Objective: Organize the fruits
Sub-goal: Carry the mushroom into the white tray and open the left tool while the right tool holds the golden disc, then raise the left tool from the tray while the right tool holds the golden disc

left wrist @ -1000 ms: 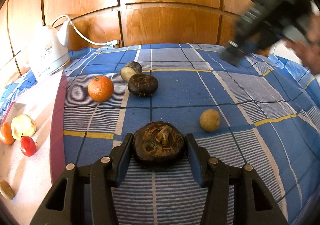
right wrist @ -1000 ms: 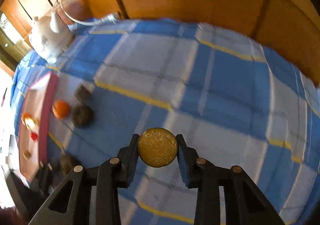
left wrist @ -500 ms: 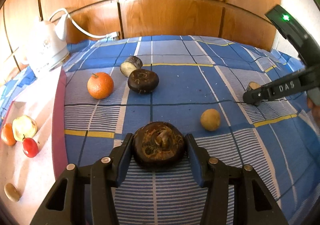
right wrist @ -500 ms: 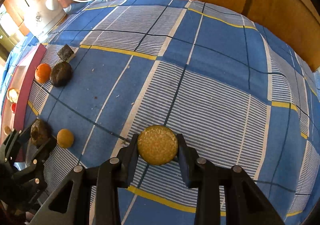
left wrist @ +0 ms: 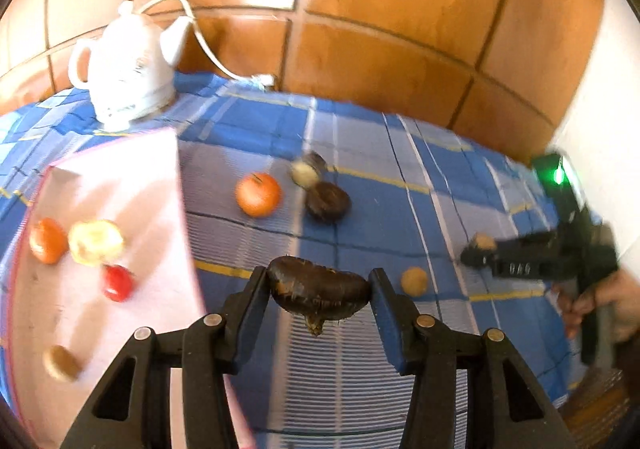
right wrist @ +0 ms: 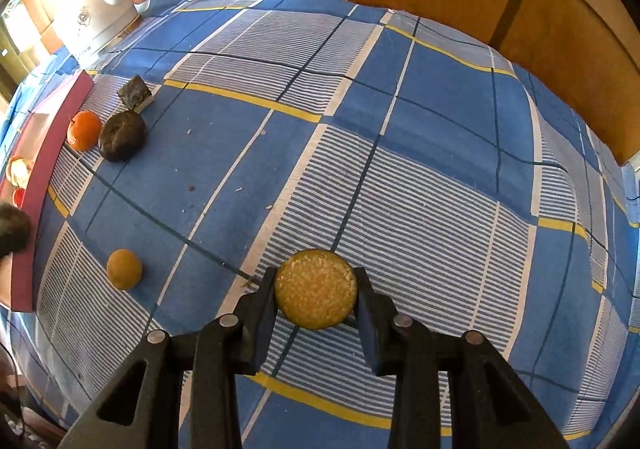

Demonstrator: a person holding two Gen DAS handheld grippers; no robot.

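My left gripper (left wrist: 318, 291) is shut on a dark brown fruit (left wrist: 318, 291), lifted above the blue checked cloth, near the pink tray (left wrist: 132, 185) on the left. The tray holds an orange fruit (left wrist: 47, 240), a pale apple (left wrist: 96, 242), a red fruit (left wrist: 117, 282) and a small brown one (left wrist: 61, 362). My right gripper (right wrist: 316, 295) is shut on a round yellow fruit (right wrist: 316, 295) low over the cloth. On the cloth lie an orange (left wrist: 257, 194), a dark fruit (left wrist: 328, 202), a cut dark piece (left wrist: 307, 168) and a small tan fruit (left wrist: 414, 280).
A white electric kettle (left wrist: 124, 85) with its cord stands at the back left beside the tray. A wood-panelled wall runs behind the table. The right gripper (left wrist: 532, 257) and the hand on it show at the right of the left wrist view.
My left gripper has lifted the dark fruit off the cloth and swung left toward the tray. My right gripper has come down lower over the cloth with the yellow fruit.
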